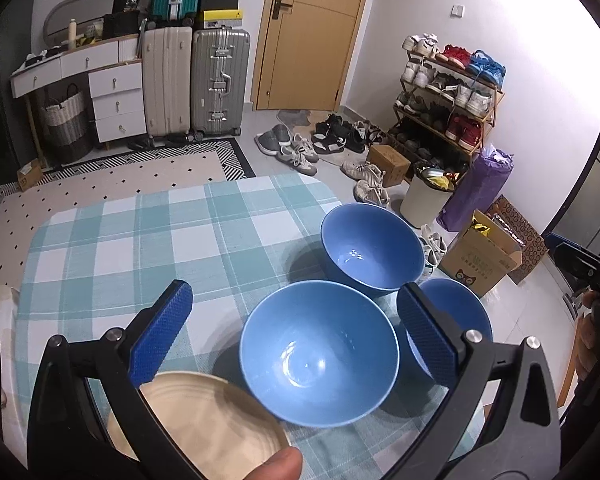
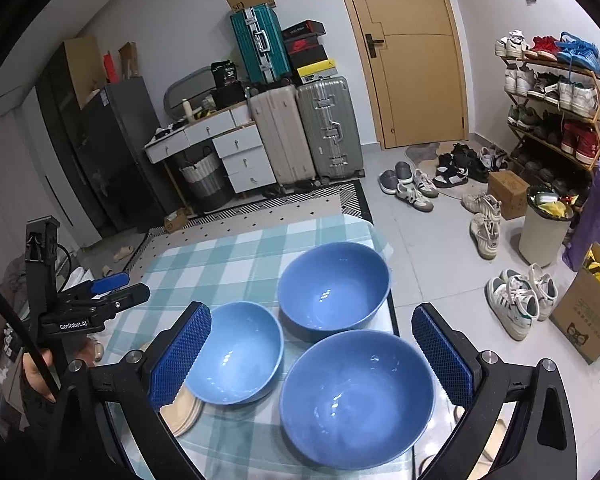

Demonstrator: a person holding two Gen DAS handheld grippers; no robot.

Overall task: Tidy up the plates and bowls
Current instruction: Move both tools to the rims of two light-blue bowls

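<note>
Three blue bowls stand upright on a table with a blue-and-white checked cloth (image 1: 140, 240). In the left wrist view the nearest bowl (image 1: 319, 354) lies between the fingers of my open left gripper (image 1: 296, 320), with a far bowl (image 1: 372, 248) and a right bowl (image 1: 456, 312) beyond. A cream plate (image 1: 204, 420) lies under the left finger. In the right wrist view my open right gripper (image 2: 312, 344) hovers above the near bowl (image 2: 356, 398); the left bowl (image 2: 236, 354), the far bowl (image 2: 334, 286) and stacked cream plates (image 2: 184, 412) also show. Both grippers are empty.
The table's right edge (image 2: 396, 320) drops to a tiled floor with scattered shoes (image 2: 520, 300), a cardboard box (image 2: 588, 320) and a bin (image 2: 544, 232). My left gripper (image 2: 112, 292) shows at the left of the right wrist view. Suitcases, drawers and a door stand far behind.
</note>
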